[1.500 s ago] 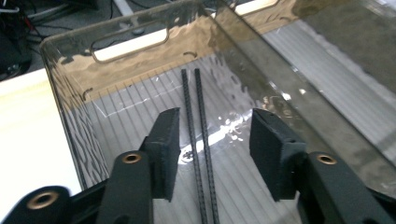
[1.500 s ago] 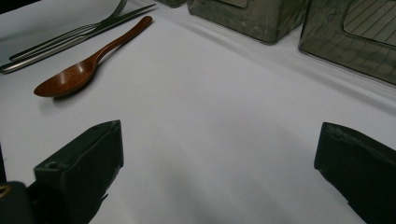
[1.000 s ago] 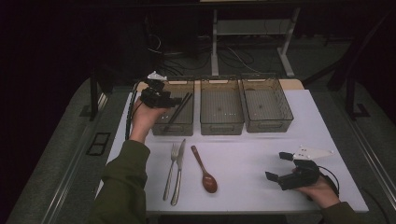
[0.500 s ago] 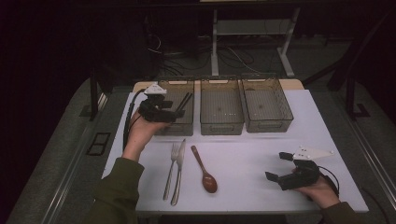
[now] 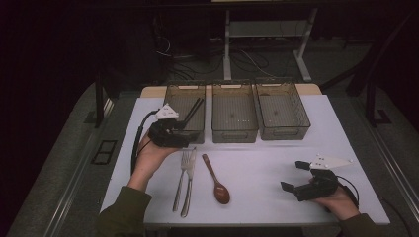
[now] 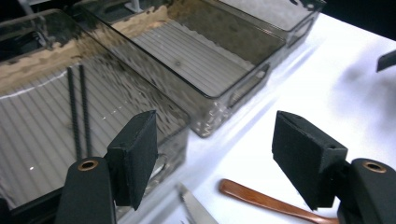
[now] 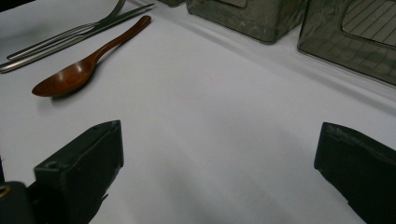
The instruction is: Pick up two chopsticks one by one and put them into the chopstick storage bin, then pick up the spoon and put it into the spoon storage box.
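a person's left gripper hangs at the near edge of the leftmost smoky translucent plastic bin, at about ten o'clock on the white tabletop. its jaws stand spread with nothing between them, and they have just been opening. in the left gripper view the two black pads frame bare table and the bin's front corner. a pair of thin black chopsticks lies inside that bin, leaning toward its right wall; the left gripper view shows them as two dark rods on the ribbed floor.

just below the left gripper, toward seven o'clock, two silver metal forks lie side by side, tines pointing at the bins. beside them, near six o'clock, rests a reddish-brown wooden spoon, bowl toward the person and handle slanting up to eleven o'clock. the right gripper view catches the spoon and forks at its upper left.

a second smoky bin sits at twelve o'clock and a third at one o'clock, all three in a row along the table's far side.

at four o'clock the right gripper rests low in the person's hand, well apart from the cutlery. its jaws are spread wide over bare white table, pinching nothing.
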### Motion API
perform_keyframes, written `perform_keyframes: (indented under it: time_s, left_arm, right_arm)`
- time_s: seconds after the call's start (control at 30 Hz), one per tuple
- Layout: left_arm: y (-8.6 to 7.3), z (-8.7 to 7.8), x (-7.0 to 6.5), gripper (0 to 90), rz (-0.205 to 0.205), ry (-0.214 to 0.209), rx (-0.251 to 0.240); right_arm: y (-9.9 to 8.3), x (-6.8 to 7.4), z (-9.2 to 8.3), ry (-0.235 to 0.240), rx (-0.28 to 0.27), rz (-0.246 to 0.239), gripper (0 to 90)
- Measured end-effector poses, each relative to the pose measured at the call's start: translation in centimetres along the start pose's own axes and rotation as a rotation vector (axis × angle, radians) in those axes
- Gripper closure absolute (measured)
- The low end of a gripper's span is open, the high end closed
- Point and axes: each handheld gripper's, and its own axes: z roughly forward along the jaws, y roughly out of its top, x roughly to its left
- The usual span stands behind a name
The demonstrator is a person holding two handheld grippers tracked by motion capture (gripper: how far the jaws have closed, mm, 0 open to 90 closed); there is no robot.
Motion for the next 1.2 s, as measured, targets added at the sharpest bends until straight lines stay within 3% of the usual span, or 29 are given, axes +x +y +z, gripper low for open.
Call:
perform_keyframes:
  time_s: [0.37, 0.8, 1.0, 1.1, 1.2]
  left_arm:
    - [-2.6, 0.0, -1.8, 29.9, -0.010, -0.032, -0.008]
    - [-6.0, -0.2, -4.2, 34.2, 0.007, -0.074, 0.014]
    - [-7.5, -0.3, -5.6, 54.1, 0.038, -0.117, 0.041]
    - [-8.0, -0.2, -6.2, 64.9, 0.068, -0.150, 0.061]
    - [-8.5, 0.0, -6.7, 75.4, 0.072, -0.193, 0.073]
  right_arm:
    - [0.0, 0.0, 0.0, -0.001, 0.002, 0.001, 0.8]
    - [0.0, 0.0, -0.1, 0.000, 0.002, 0.002, 0.8]
    - [0.0, 0.1, -0.1, 0.000, 0.003, 0.001, 0.8]
    - [0.0, 0.1, -0.1, -0.001, 0.003, 0.000, 0.8]
    - [0.0, 0.1, -0.1, 0.000, 0.001, 0.002, 0.8]
